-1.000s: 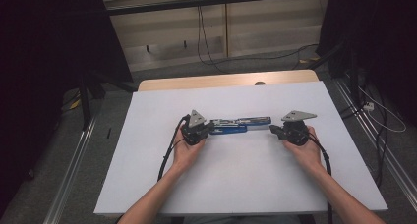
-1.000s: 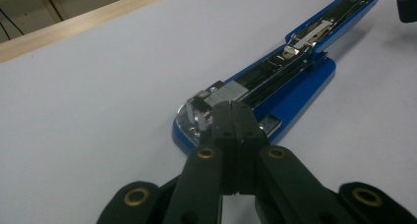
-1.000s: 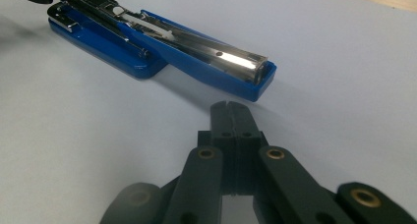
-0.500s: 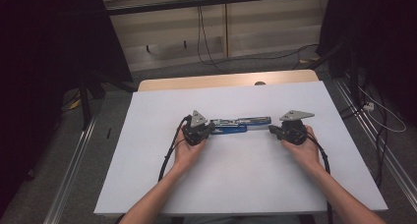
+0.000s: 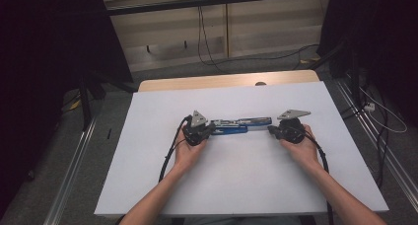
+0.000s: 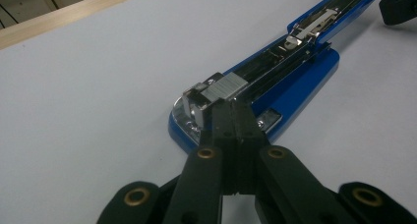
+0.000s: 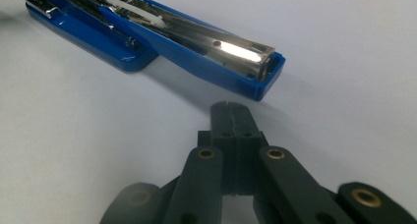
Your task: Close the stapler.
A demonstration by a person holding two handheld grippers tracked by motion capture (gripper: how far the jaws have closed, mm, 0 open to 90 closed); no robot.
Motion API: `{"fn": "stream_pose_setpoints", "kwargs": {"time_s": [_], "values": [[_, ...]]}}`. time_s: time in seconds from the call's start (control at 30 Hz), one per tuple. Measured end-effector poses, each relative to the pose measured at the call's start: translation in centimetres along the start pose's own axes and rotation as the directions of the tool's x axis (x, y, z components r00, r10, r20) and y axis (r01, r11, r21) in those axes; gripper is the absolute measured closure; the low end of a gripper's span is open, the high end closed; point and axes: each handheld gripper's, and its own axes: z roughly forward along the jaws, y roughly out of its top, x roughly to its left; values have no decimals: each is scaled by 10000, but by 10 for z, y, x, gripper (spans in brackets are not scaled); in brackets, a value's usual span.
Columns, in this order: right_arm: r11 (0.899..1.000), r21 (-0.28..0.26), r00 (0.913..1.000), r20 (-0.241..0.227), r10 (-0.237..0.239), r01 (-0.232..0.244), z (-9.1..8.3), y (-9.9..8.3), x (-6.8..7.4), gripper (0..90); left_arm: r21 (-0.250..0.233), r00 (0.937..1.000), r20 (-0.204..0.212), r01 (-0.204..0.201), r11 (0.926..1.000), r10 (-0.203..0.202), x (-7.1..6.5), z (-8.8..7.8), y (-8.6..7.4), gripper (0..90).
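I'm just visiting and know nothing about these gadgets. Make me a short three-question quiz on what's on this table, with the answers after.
1. True or false: the blue stapler lies swung open on the white table.
2. The jaws of the left gripper are: A) wide open, B) shut with the tips against the stapler's metal end, C) clamped round a cable.
3. Does the right gripper touch the stapler?

Key:
1. True: the top arm is folded out, so the metal staple channel shows.
2. B.
3. No. In the right gripper view its shut jaws stop just short of the blue end, with bare table between.
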Motion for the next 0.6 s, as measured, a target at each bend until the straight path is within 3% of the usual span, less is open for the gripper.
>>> {"fn": "stream_pose_setpoints", "kwargs": {"time_s": [0.2, 0.6], "values": [[9999, 132, 10000, 89, -26, 25, 2, 1, -1, 900, 46, 9998, -49, -201, 9998, 201, 0, 0, 0, 900], [9998, 183, 9997, 252, -12, 7, 4, 3, -5, 900, 27, 9999, 83, -75, 10000, 75, 1, 0, 0, 900]]}}
